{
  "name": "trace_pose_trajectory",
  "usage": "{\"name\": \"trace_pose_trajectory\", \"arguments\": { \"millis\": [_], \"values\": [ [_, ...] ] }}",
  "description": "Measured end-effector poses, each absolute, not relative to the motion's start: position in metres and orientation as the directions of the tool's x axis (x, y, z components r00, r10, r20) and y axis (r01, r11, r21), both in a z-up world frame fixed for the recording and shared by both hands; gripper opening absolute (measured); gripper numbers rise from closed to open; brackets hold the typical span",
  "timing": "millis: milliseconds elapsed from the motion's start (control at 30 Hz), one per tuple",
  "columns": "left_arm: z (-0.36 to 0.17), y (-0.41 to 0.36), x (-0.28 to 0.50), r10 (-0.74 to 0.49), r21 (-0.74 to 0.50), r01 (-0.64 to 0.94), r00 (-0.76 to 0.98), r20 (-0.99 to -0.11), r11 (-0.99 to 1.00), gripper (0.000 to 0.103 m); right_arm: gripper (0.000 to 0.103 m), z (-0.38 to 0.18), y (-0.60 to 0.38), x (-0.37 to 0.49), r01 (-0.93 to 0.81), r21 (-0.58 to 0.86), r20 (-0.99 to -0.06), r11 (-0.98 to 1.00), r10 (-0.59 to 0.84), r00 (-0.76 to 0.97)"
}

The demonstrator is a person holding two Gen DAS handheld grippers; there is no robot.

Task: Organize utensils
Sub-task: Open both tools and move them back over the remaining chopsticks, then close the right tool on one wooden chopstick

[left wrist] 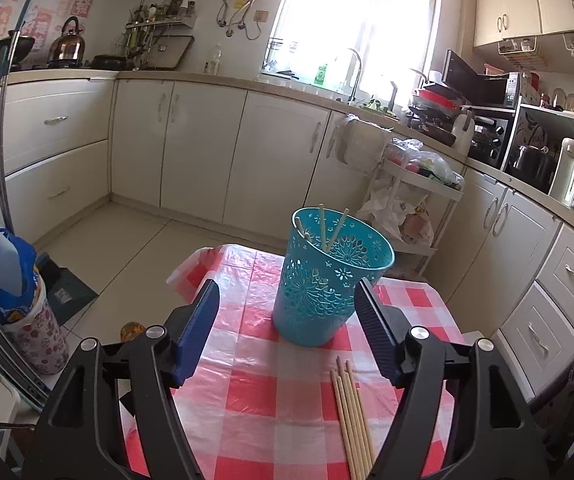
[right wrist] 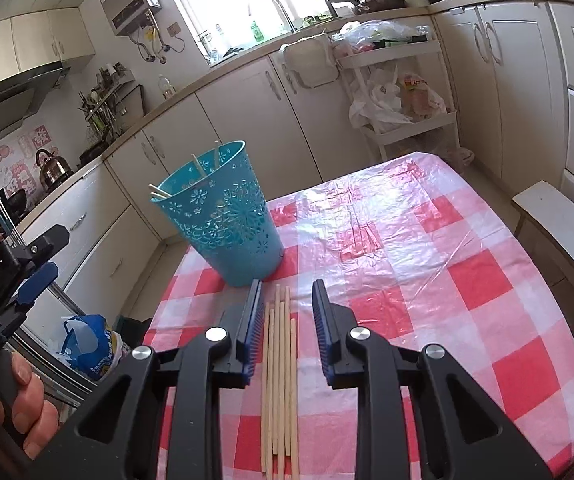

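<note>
A teal perforated holder (left wrist: 329,276) stands upright on the red-and-white checked table (left wrist: 255,400), with a few wooden chopsticks (left wrist: 329,228) leaning inside. My left gripper (left wrist: 287,300) is open, its jaws either side of the holder, apart from it. Several loose chopsticks (left wrist: 353,416) lie side by side on the cloth near its right finger. In the right wrist view the holder (right wrist: 223,216) stands ahead to the left. My right gripper (right wrist: 287,300) is open and straddles the loose chopsticks (right wrist: 281,372) lying on the table (right wrist: 447,280). The left gripper (right wrist: 27,272) shows at the far left.
Kitchen cabinets (left wrist: 191,148) and counters ring the room. A white trolley with bags (left wrist: 415,200) stands beyond the table. A blue bag in a floral bin (left wrist: 15,292) sits on the floor at left. A white stool (right wrist: 567,224) stands right of the table.
</note>
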State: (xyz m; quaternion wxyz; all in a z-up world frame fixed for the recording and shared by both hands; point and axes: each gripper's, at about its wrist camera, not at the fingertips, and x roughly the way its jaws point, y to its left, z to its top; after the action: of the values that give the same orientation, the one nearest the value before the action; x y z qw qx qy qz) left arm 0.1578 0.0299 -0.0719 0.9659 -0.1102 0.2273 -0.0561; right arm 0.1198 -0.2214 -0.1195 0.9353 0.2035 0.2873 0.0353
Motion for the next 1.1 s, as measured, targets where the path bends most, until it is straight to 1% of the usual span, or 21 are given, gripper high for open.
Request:
{"name": "trace_pose_trajectory", "arguments": {
  "millis": [167,433,567,667,767,900,967,1100],
  "values": [
    [-0.064,0.026,0.134,-0.152,-0.212,0.069,0.900,-0.410,0.975,0.069,0.027,-0.114,-0.215,0.106,0.035,0.395,-0.518,0.918,0.190,0.834],
    [-0.051,0.028,0.116,-0.139,-0.191,0.068,0.910,-0.389,0.979,0.073,0.031,-0.111,-0.209,0.096,0.018,0.385,-0.519,0.923,0.200,0.831],
    [-0.051,0.025,0.113,-0.137,-0.179,0.071,0.909,-0.394,0.981,0.075,0.034,-0.115,-0.203,0.099,0.013,0.354,-0.546,0.935,0.195,0.815],
    [-0.054,0.022,0.113,-0.137,-0.170,0.073,0.905,-0.402,0.983,0.077,0.034,-0.128,-0.199,0.105,0.015,0.329,-0.589,0.944,0.192,0.785],
    [-0.062,0.021,0.117,-0.135,-0.166,0.070,0.895,-0.425,0.984,0.080,0.034,-0.148,-0.192,0.115,0.017,0.276,-0.653,0.961,0.175,0.737],
    [-0.085,0.023,0.130,-0.120,-0.155,0.047,0.856,-0.504,0.987,0.080,0.033,-0.174,-0.188,0.131,0.015,0.235,-0.725,0.972,0.165,0.669],
    [-0.098,0.025,0.136,-0.104,-0.145,0.029,0.834,-0.542,0.989,0.080,0.029,-0.182,-0.186,0.136,0.010,0.227,-0.740,0.974,0.166,0.652],
    [-0.119,0.027,0.146,-0.089,-0.137,0.006,0.794,-0.602,0.991,0.080,0.029,-0.189,-0.181,0.144,0.000,0.210,-0.760,0.978,0.164,0.629]
  ]
}}
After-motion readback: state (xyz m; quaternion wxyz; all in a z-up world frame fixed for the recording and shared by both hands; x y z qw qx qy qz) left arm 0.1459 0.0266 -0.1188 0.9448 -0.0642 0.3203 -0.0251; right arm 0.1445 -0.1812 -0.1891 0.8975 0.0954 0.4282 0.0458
